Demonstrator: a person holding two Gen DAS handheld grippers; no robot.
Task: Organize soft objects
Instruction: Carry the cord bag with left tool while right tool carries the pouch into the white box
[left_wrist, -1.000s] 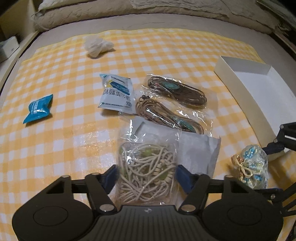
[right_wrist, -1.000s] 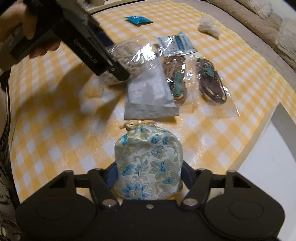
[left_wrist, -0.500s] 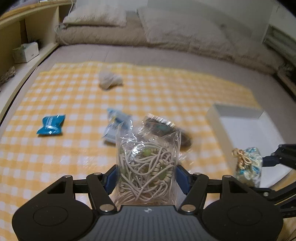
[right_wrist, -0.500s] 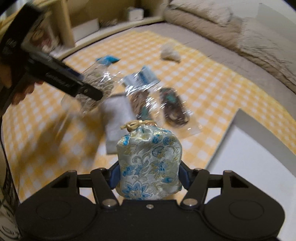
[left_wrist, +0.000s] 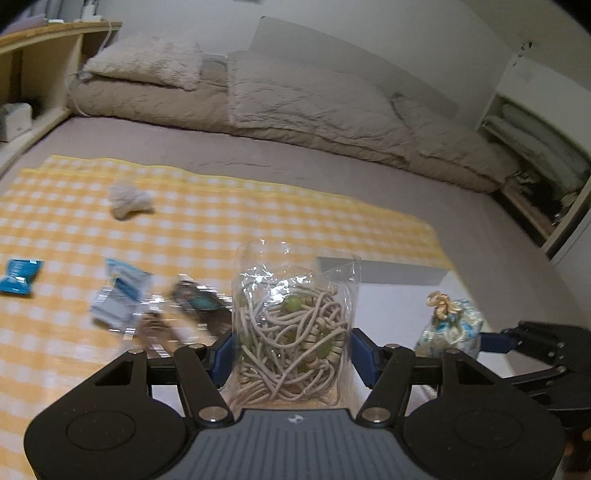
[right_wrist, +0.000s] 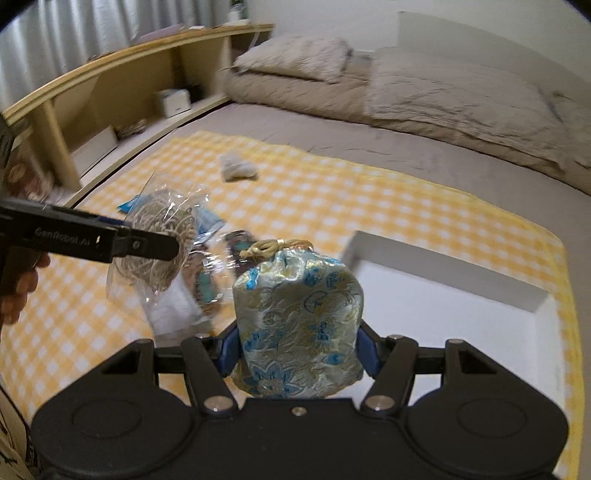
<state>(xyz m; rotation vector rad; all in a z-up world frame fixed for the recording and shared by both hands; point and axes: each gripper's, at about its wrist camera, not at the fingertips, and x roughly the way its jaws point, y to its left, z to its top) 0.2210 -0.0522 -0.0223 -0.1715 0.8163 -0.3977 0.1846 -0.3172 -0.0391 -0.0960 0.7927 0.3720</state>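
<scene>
My left gripper (left_wrist: 291, 354) is shut on a clear bag of beige cord with green beads (left_wrist: 291, 332) and holds it up above the checked cloth; the bag also shows in the right wrist view (right_wrist: 159, 236). My right gripper (right_wrist: 297, 350) is shut on a blue floral drawstring pouch (right_wrist: 299, 325) and holds it in the air beside the white box (right_wrist: 461, 306). The pouch also shows in the left wrist view (left_wrist: 448, 328), with the white box (left_wrist: 388, 295) behind it.
On the yellow checked cloth (left_wrist: 221, 221) lie a white crumpled cloth (left_wrist: 129, 201), a blue packet (left_wrist: 18, 277), a blue-white sachet (left_wrist: 120, 291) and bagged brown cords (left_wrist: 195, 302). Bedding (left_wrist: 314, 99) lies behind; a wooden shelf (right_wrist: 122, 85) stands at the left.
Both grippers have lifted their loads off the cloth and tilted up. The cord bag rose from the pile, and the pouch moved toward the white box.
</scene>
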